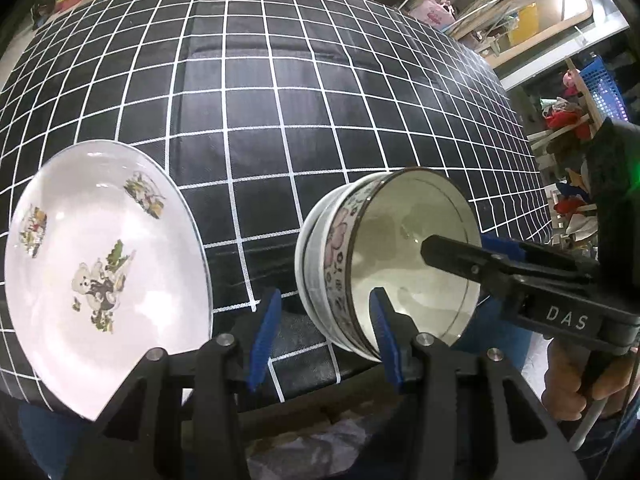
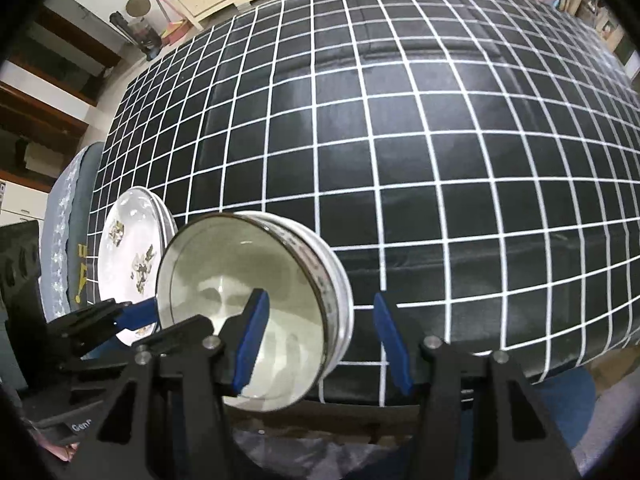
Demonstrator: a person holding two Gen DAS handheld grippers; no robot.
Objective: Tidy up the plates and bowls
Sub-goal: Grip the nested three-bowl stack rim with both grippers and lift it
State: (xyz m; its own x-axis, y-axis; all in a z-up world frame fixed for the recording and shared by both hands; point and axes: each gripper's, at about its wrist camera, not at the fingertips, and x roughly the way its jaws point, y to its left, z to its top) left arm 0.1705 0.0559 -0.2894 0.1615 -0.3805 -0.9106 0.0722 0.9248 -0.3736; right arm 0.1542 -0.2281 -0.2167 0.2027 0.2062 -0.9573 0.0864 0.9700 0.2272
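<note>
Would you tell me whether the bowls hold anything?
Empty: the top bowl shows only a bare, glossy inside in both views. The bowls nested beneath are hidden.

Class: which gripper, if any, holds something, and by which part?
Nothing is held. The right gripper straddles the bowl stack's rim with jaws open; the left gripper is open and empty.

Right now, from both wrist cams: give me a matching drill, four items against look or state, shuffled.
Column A
1. plates
2. bowls
3. tablecloth
4. right gripper

Column B
a. white grid on black
b. open, one finger over the stack's mouth, the other outside its rim
c. white with bear prints
d. stacked, pink flower band on the side

Pairs: 1-c, 2-d, 3-a, 4-b
</note>
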